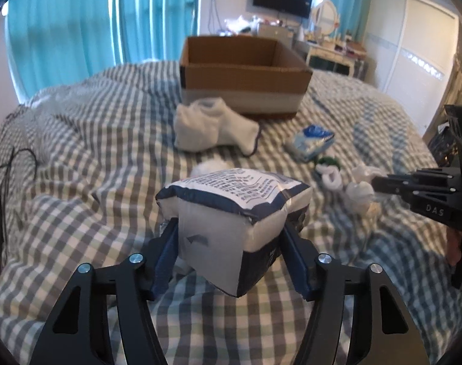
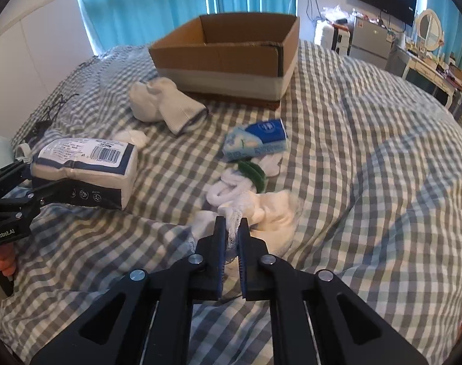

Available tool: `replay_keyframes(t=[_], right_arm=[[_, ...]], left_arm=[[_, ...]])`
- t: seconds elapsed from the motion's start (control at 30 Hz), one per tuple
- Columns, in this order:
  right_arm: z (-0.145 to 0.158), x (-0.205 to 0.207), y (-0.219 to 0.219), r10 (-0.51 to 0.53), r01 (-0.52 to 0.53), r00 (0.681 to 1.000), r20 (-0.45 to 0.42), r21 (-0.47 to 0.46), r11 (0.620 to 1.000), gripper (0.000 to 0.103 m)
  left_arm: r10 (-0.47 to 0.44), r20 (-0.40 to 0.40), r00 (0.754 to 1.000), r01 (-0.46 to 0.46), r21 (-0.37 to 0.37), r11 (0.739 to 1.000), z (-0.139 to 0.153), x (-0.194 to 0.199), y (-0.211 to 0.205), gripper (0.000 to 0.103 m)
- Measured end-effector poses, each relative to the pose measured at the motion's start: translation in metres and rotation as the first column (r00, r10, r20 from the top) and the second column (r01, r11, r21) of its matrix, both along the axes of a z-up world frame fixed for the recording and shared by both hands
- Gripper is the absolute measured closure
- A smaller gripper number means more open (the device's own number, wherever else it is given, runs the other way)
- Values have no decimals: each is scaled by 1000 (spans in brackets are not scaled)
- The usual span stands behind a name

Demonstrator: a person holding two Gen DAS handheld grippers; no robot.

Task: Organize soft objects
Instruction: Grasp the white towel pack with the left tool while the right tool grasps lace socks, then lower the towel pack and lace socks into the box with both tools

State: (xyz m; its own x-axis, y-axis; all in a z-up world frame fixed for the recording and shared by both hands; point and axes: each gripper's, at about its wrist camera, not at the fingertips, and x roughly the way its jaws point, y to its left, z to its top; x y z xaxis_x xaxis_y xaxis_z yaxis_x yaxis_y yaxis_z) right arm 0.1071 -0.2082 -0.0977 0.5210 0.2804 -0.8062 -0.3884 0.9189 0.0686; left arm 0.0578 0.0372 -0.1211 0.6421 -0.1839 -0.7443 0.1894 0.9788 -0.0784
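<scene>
The bed (image 2: 368, 158), covered in a rumpled grey-and-white checked quilt, carries everything, and its soft folds are the first hazard: anything dropped short of the target can roll into a crease or slide off the edge. The open brown cardboard box (image 2: 228, 57) with a white lower band sits at the far side, well apart from both tools, so each load has a long carry over loose items.

The left gripper (image 1: 231, 243) has its fingers clamped on the sides of a white-and-navy plastic-wrapped pack of tissues (image 1: 231, 210), held clear of the quilt. The pack bulges and the slick wrap may slip, tilting it out of the grip during the carry.

The rolled white towel-like bundle (image 2: 165, 105) lies just in front of the box and could be knocked on the way in. The blue-and-white soft tissue packet (image 2: 257, 141) lies mid-bed, near the tangle below.

The right gripper (image 2: 231, 231) has its fingers nearly shut, pinching a frayed edge of a white mesh cloth (image 2: 270, 210). That thin hold could tear free, or drag along the neighbouring white knotted cord with green leaf (image 2: 246, 179), which touches the cloth.
</scene>
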Motion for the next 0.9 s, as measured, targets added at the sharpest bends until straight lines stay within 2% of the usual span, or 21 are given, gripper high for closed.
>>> replay_keyframes(t=[0.33, 0.53, 0.67, 0.77, 0.9], right_arm=[[40, -12, 3, 16, -17, 995, 99, 8, 1000, 99], [86, -7, 11, 50, -53, 981, 189, 11, 999, 99], [126, 7, 18, 69, -81, 962, 264, 32, 996, 99], [153, 28, 27, 82, -98, 947, 310, 35, 995, 99], [175, 62, 39, 84, -107, 935, 345, 47, 993, 99]], left_arm=[[35, 94, 995, -32, -28, 999, 35, -13, -2, 42], [15, 155, 988, -10, -29, 1000, 64, -9, -9, 42], [-1, 193, 981, 5, -23, 1000, 83, 10, -17, 42], [3, 219, 976, 10, -55, 998, 100, 32, -18, 42], [16, 250, 968, 1, -66, 998, 122, 69, -16, 42]])
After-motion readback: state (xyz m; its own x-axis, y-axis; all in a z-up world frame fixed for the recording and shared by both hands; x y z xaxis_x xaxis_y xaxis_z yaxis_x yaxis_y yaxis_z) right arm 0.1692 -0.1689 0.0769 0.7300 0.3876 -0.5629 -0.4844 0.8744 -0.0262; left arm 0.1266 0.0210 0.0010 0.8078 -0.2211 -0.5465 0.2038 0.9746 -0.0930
